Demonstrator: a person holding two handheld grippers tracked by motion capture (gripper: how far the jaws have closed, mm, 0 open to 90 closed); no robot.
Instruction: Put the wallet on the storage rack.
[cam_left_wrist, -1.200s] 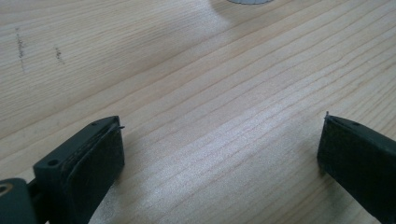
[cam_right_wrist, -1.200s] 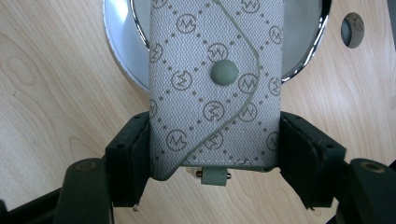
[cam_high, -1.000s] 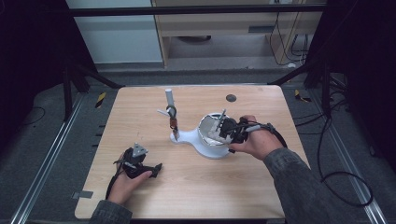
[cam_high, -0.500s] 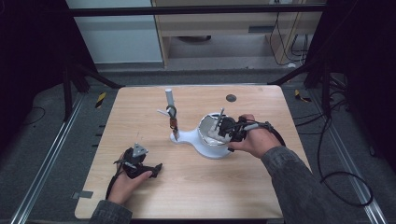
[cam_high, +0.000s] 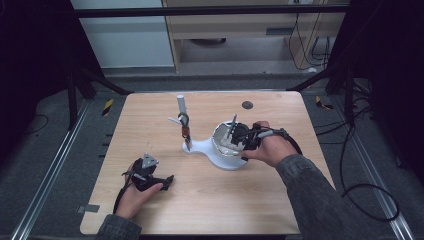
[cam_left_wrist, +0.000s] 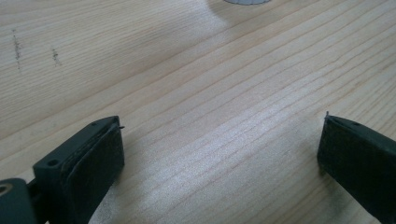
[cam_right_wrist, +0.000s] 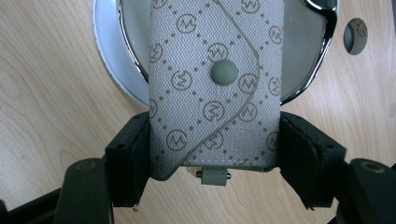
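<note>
High view, table: a pale wooden table (cam_high: 210, 200) with a person's forearms reaching in from its near edge.
Left gripper: the left gripper (cam_high: 150, 176) rests on the wood nearer the person than the white stand, well apart from it; its jaws stand wide, with bare wood between them.
Right gripper: the right gripper (cam_right_wrist: 215, 154) is clamped on the pouch, one jaw pressed against each long side.
Pouch: a grey monogram pouch (cam_right_wrist: 215, 84) with a round snap button, held above the stand's chrome-rimmed dish (cam_right_wrist: 322, 51).
White stand: the white stand (cam_high: 220, 150) sits mid-table, with an upright post (cam_high: 182, 117) on its far left.
Beyond the stand: a small dark disc (cam_high: 247, 105) near the far edge.
</note>
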